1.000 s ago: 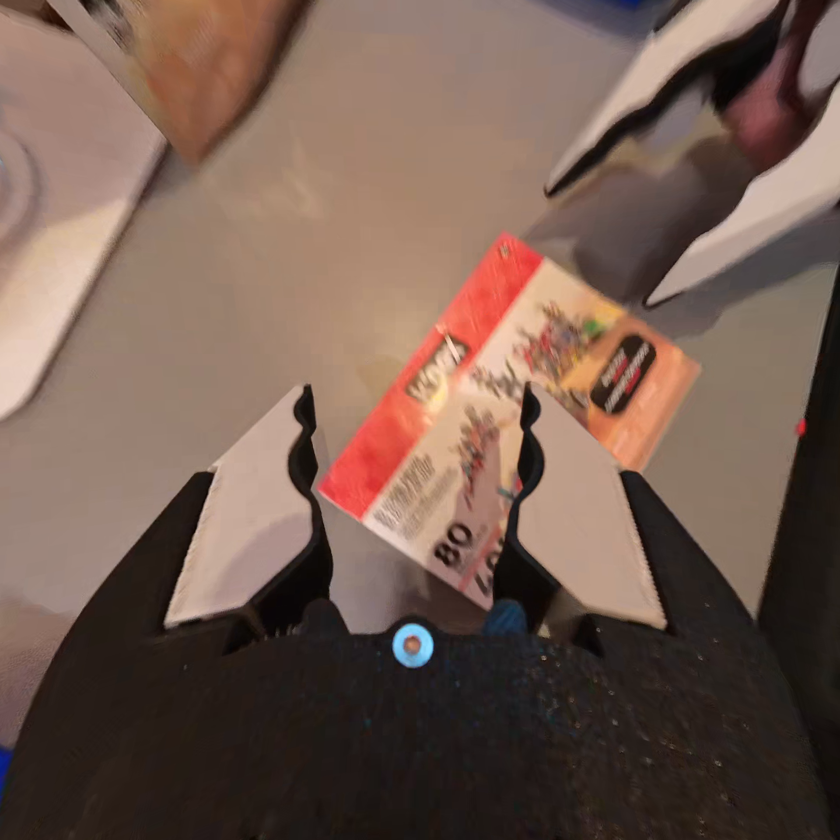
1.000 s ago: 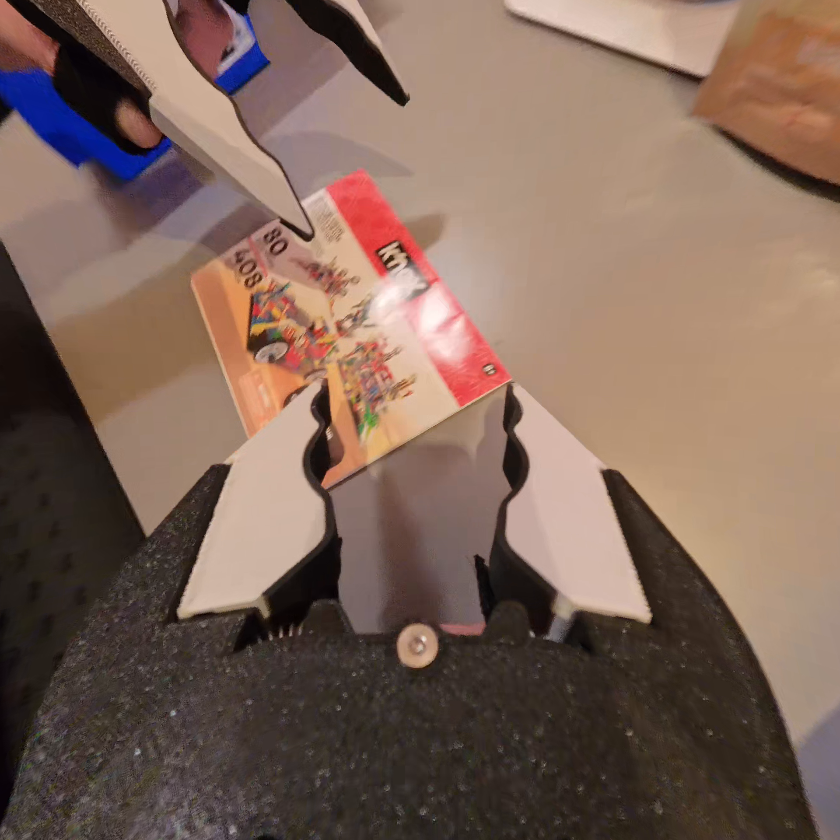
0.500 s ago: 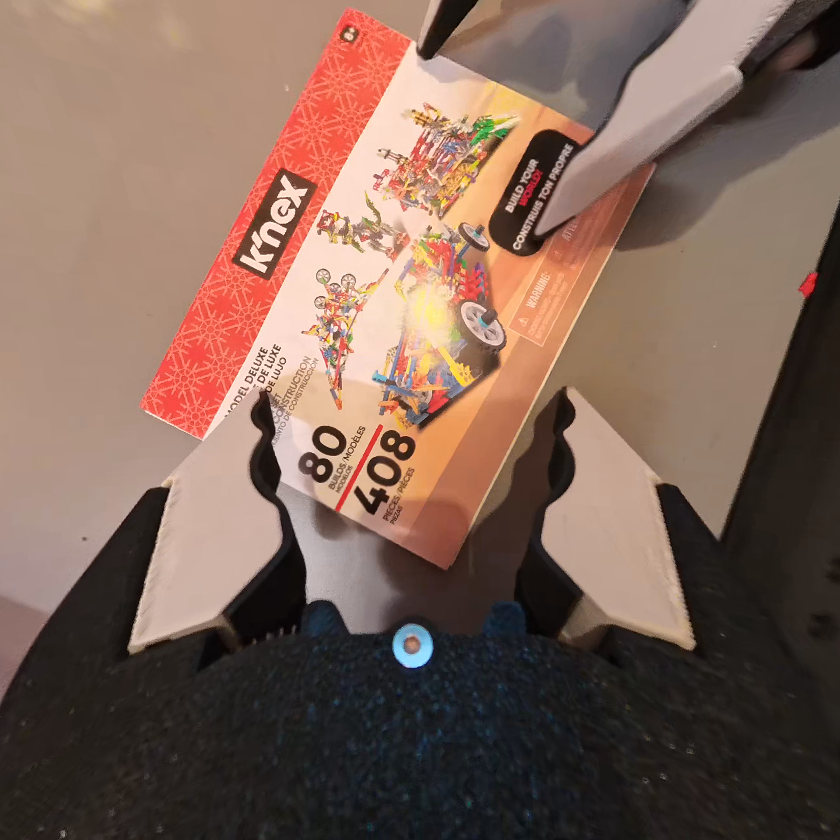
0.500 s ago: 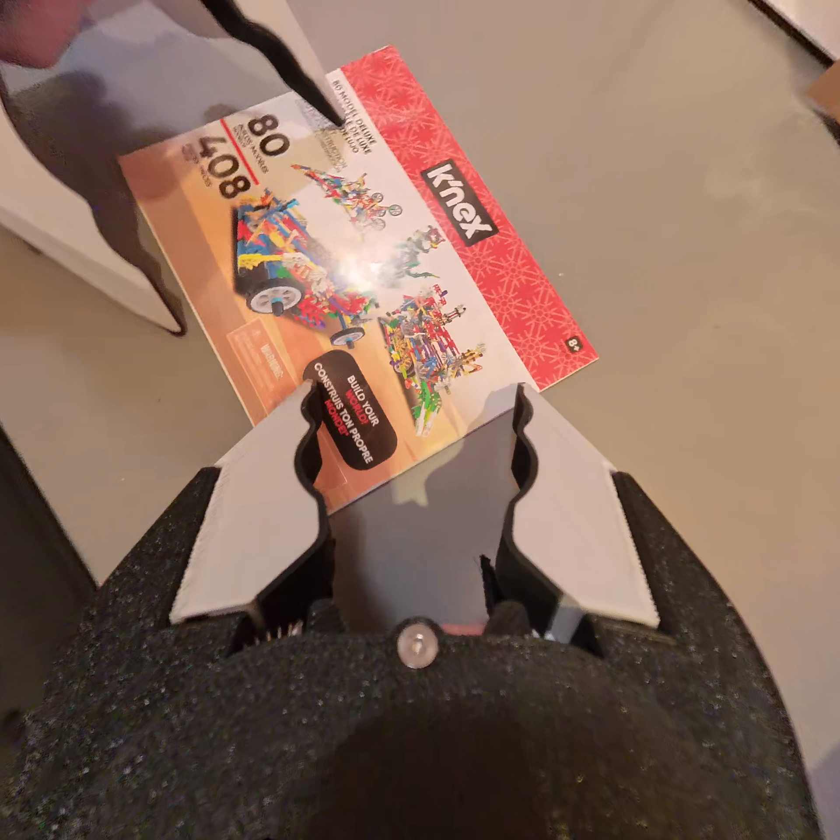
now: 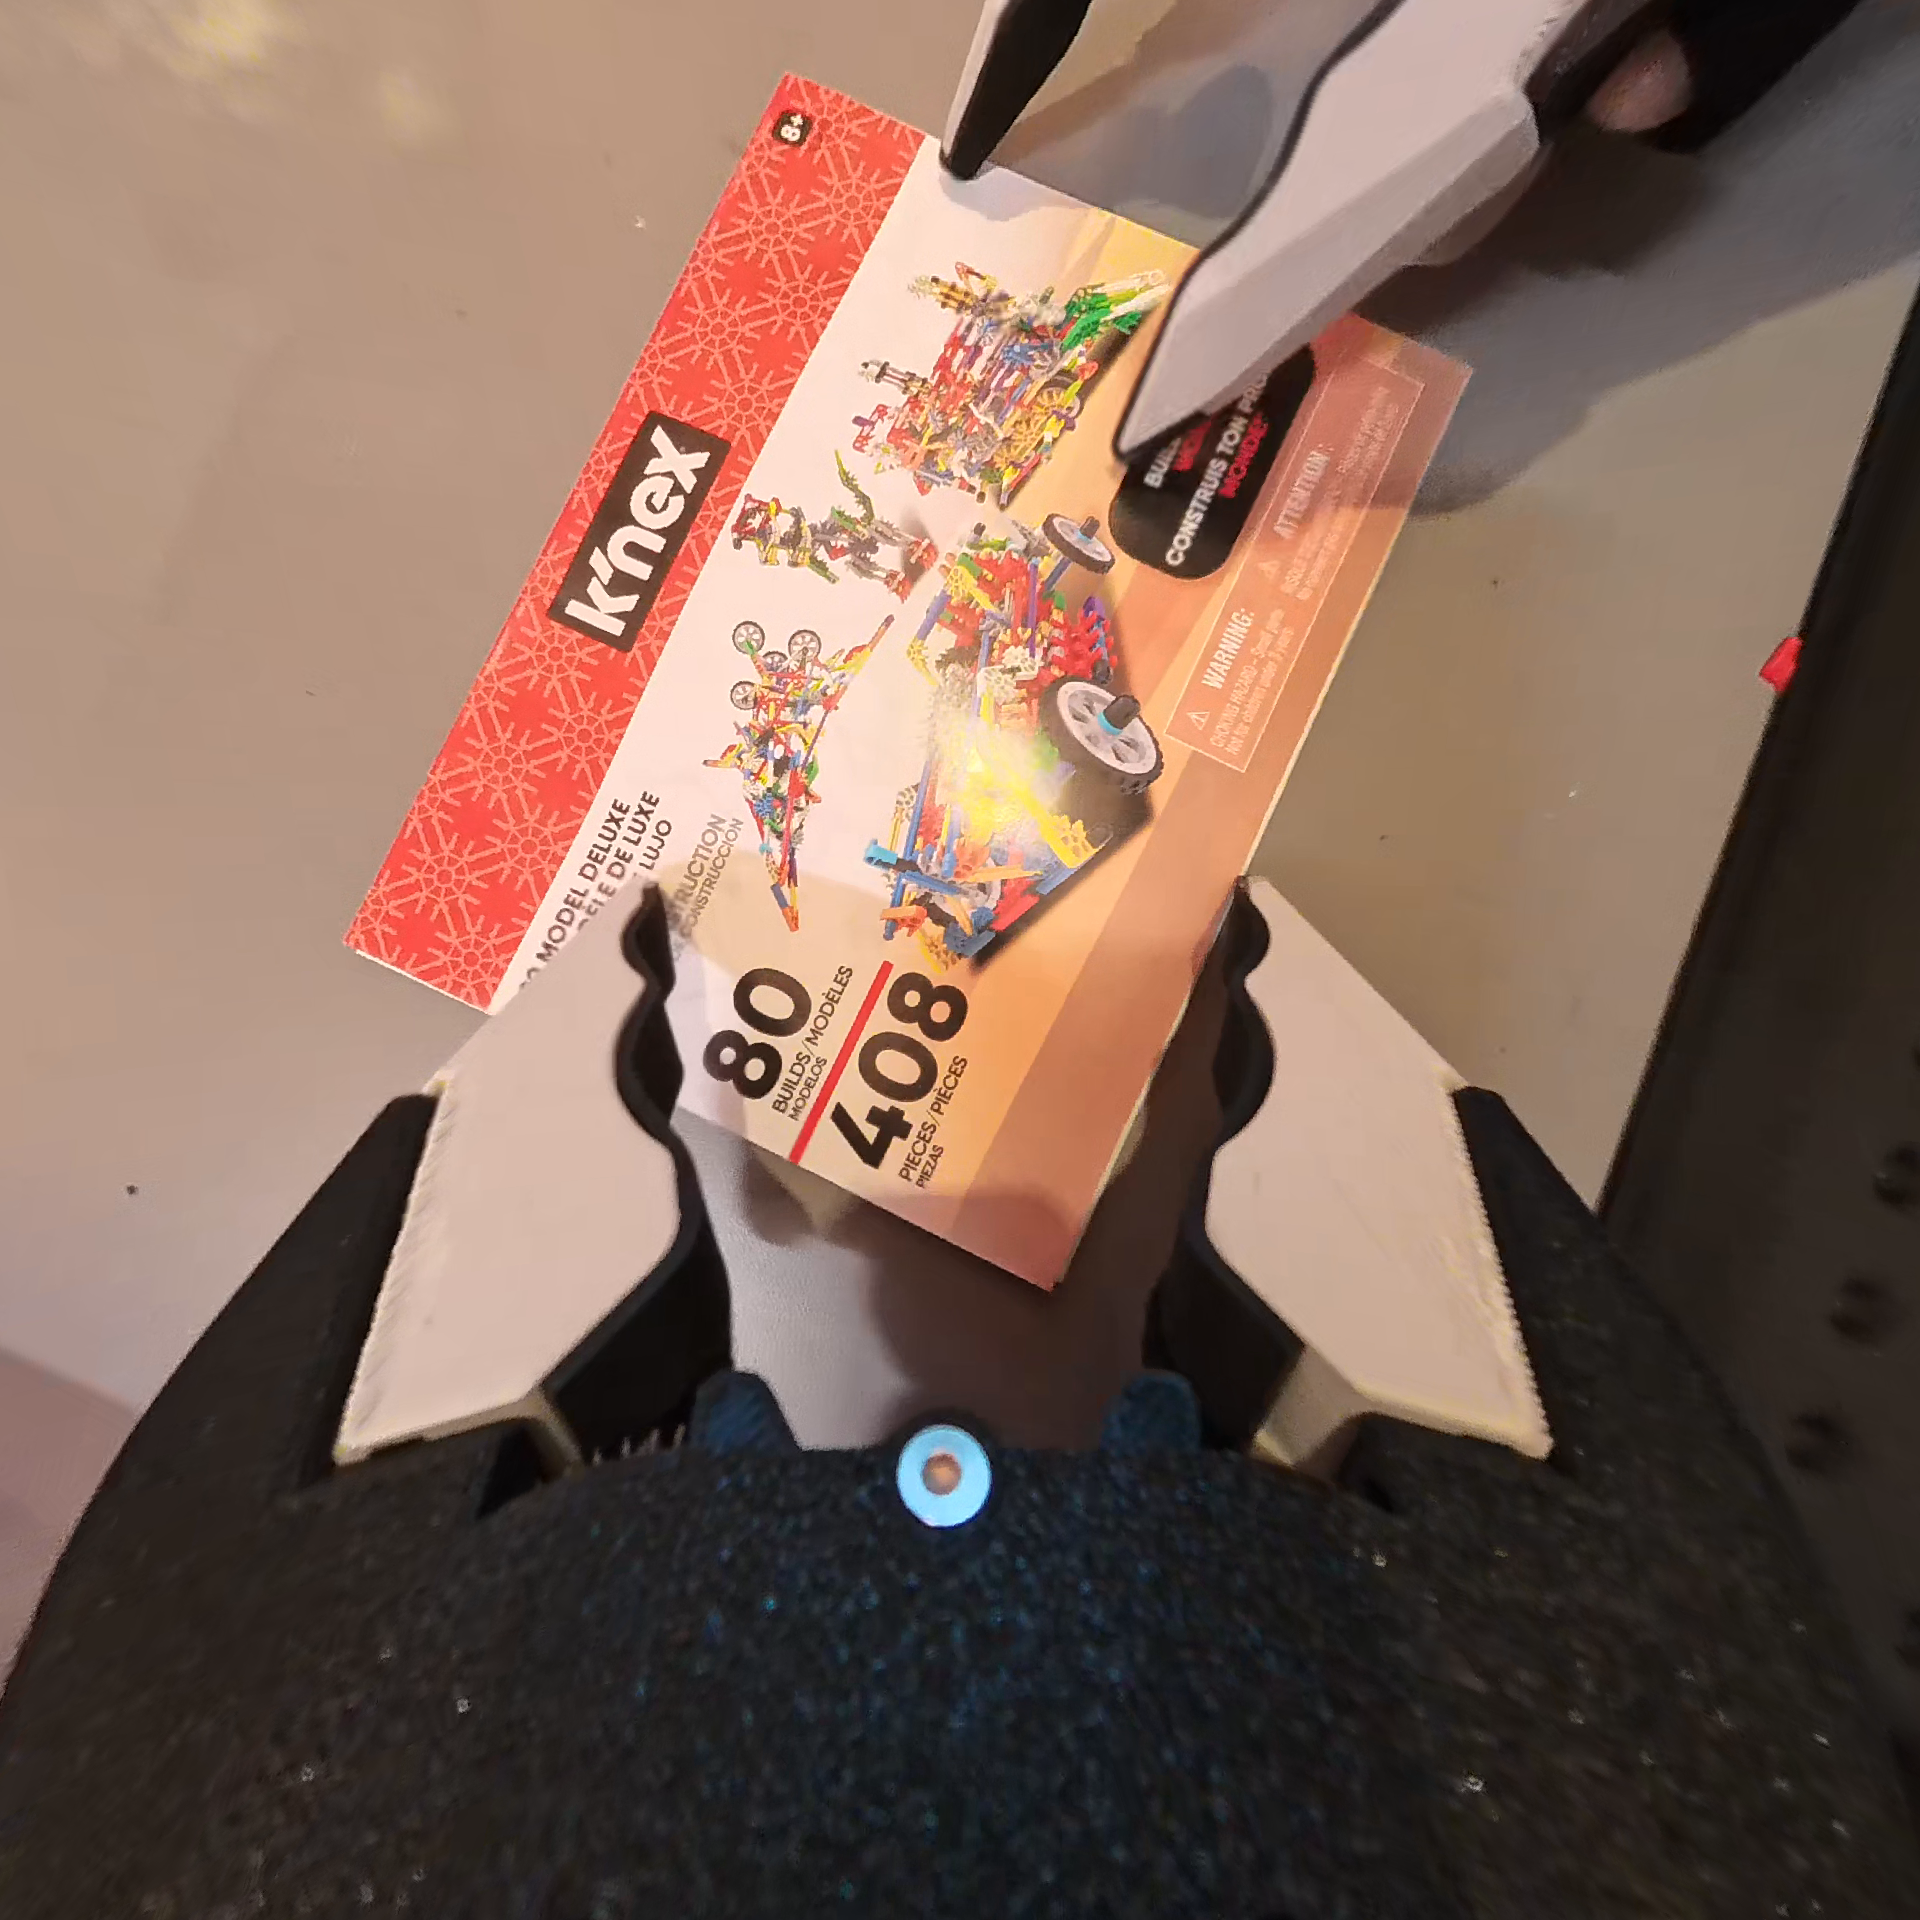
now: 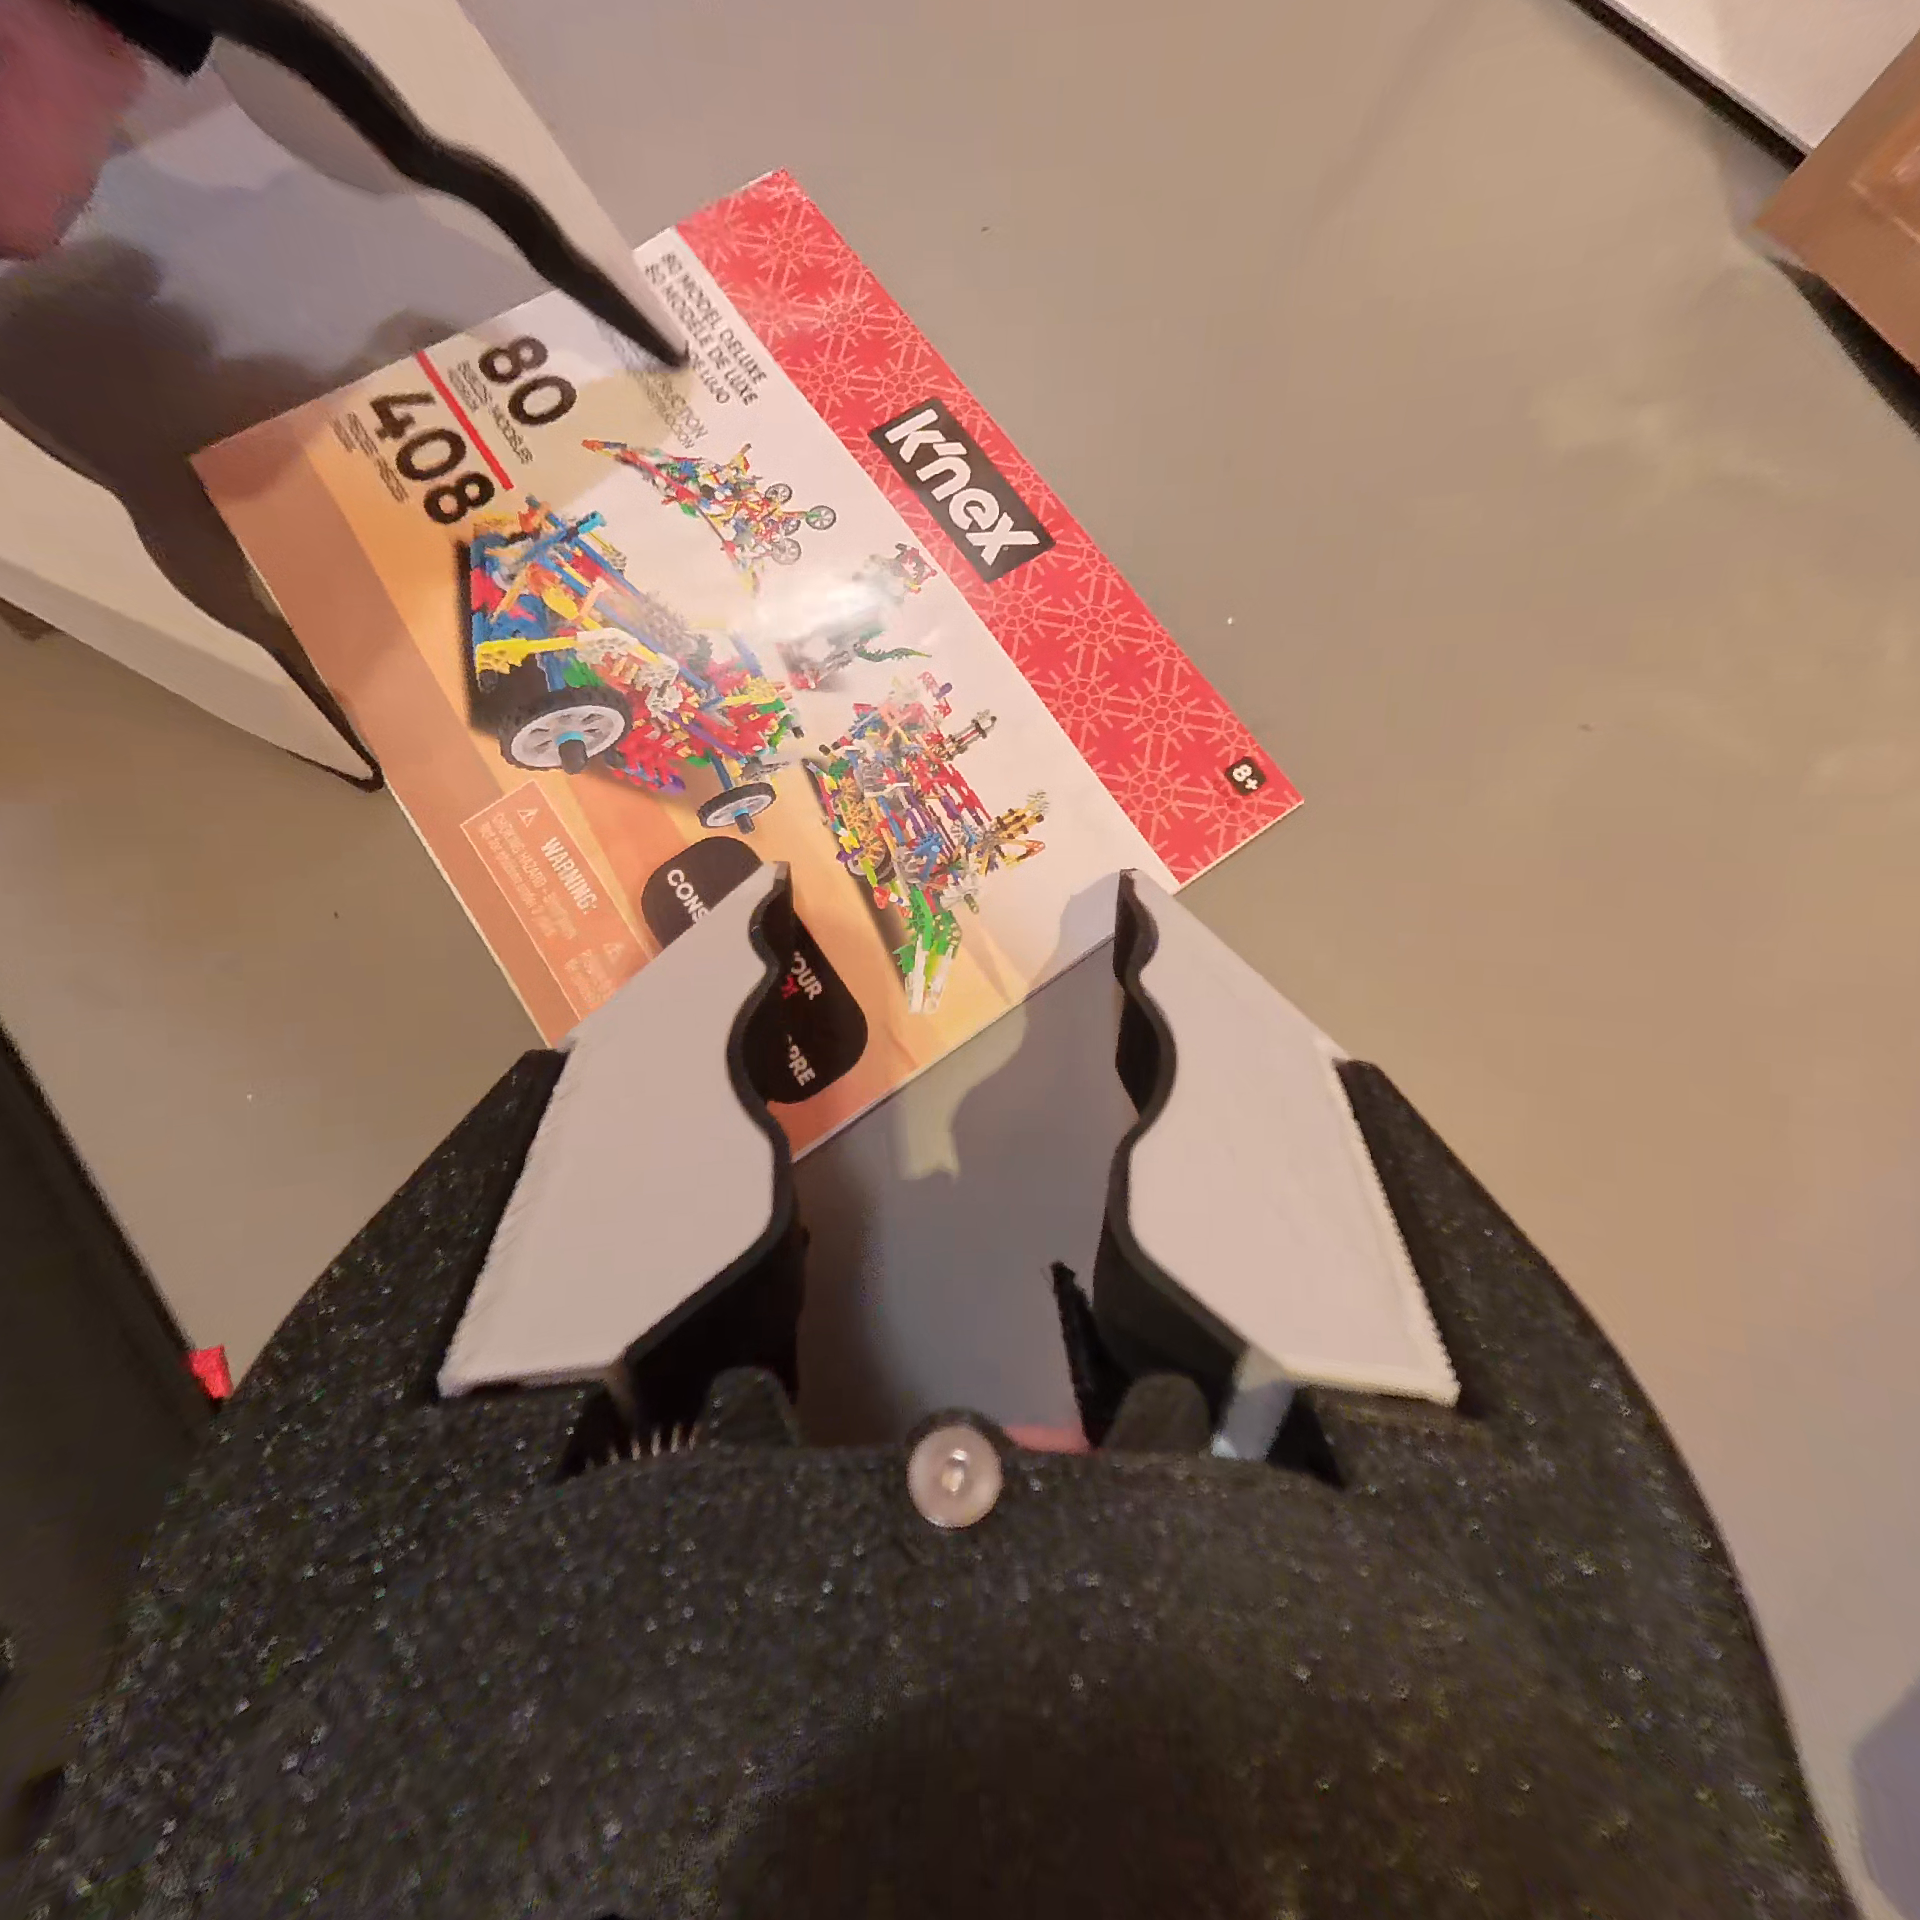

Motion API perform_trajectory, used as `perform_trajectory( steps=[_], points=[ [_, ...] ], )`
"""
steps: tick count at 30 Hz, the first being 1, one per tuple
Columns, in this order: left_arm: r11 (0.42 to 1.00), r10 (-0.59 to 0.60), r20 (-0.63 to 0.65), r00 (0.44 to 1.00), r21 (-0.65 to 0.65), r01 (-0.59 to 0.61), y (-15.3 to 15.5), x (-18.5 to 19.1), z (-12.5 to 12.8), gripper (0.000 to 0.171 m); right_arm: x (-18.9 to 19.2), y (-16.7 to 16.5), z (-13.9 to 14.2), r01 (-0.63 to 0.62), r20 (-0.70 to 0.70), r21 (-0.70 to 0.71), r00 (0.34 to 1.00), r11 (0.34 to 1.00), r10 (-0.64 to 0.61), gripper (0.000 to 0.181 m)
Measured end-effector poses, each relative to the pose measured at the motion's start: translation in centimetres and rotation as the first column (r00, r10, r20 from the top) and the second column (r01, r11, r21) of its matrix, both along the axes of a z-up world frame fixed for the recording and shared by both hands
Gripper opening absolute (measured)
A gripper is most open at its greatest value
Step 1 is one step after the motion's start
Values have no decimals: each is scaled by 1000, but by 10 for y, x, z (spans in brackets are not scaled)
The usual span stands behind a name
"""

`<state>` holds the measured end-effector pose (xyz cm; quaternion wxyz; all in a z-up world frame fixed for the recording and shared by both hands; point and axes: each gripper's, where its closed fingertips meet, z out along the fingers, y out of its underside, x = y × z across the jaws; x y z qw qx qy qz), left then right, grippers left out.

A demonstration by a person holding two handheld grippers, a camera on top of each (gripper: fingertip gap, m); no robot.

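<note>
Lying flat on a grey table point(image 5: 260, 520), a booklet point(image 5: 935, 644) with a red band and pictures of coloured toy models is seen in both views. It is placed askew, between the two grippers, which face each other over it.

The left gripper point(image 5: 940, 914) is held wide open over the near end of the booklet; nothing is gripped. One fingertip point(image 5: 649, 914) is seen over the white part beside the red band, the other at the orange edge. Whether the booklet is touched by them cannot be told.

The right gripper point(image 6: 951, 883) is also opened wide and is empty. Its left fingertip point(image 6: 769, 883) is seen over a black oval mark on the cover, the right one near the corner of the red band. Contact cannot be told here either.

A dark edge point(image 5: 1818, 831) is seen along one side of the table, with a small red spot on it. At the far right of the right wrist view, a brown box point(image 6: 1860, 218) and a white board point(image 6: 1725, 52) are partly shown, well apart from the booklet.
</note>
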<state>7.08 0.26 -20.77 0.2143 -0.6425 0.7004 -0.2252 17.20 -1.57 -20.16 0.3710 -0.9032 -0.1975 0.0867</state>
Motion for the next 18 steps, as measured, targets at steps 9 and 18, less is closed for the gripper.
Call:
perform_trajectory(
  steps=[9,18],
  points=[
    [1000,-18,-4,1000,-2,18,-11,-1,3,81,6,1,0,39,-38,-7,999,999,-40,62],
    [1000,-10,0,1000,-13,10,-13,1,4,73,20,-4,3,127,-106,-48,986,991,-131,56]
  ],
)
